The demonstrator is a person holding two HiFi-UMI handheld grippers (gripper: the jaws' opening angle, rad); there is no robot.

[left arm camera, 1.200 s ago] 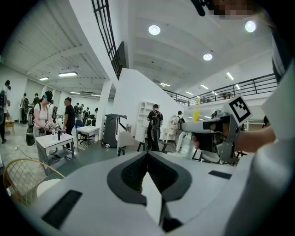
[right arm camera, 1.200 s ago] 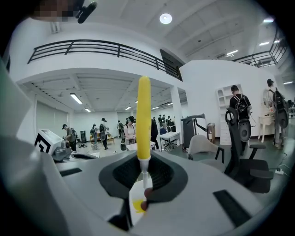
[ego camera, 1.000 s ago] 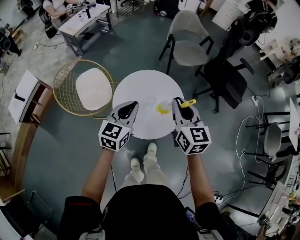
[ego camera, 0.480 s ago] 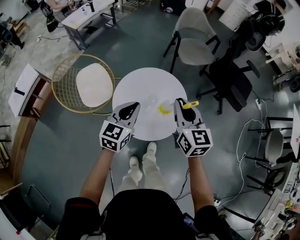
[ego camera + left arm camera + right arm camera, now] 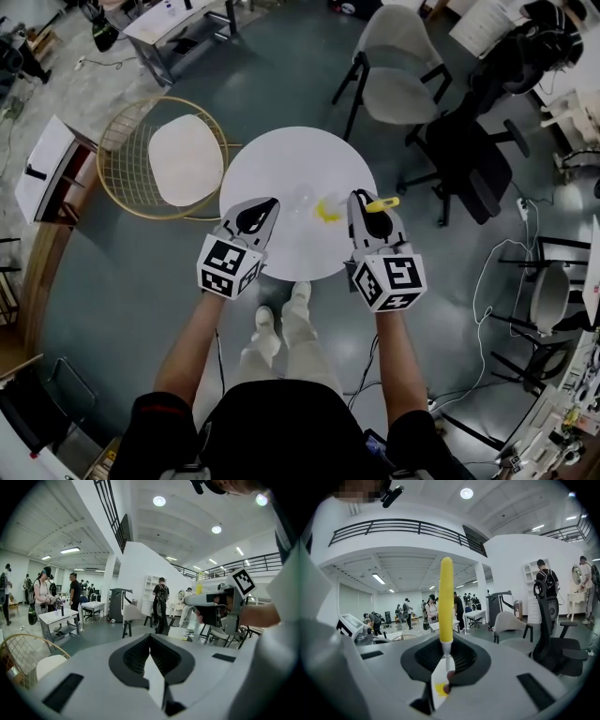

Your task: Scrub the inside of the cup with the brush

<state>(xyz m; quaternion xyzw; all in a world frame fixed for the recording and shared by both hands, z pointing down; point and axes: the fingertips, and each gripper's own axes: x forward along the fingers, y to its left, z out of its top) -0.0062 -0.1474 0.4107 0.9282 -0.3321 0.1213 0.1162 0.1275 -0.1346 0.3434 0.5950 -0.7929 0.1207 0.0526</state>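
A round white table [image 5: 281,164] stands in front of me. On it a clear cup [image 5: 303,197] shows only faintly, with a small yellow thing [image 5: 326,212] just right of it. My right gripper [image 5: 362,208] hovers over the table's near right edge, shut on the thin white stem of the brush. The brush's yellow handle [image 5: 446,599] sticks up out of the jaws and shows yellow [image 5: 380,202] from above; its bristle end is hidden. My left gripper [image 5: 259,217] is shut and empty over the near left edge, its jaws [image 5: 151,645] pressed together.
A gold wire chair with a white cushion [image 5: 178,159] stands left of the table. A grey chair [image 5: 398,80] and a black office chair [image 5: 469,159] stand behind and to the right. My shoes [image 5: 281,323] are by the table's near edge. Several people stand far off.
Both grippers have sunk a little toward the table's near edge, and the head view has shifted slightly. The jaws keep their state, with the brush still held.
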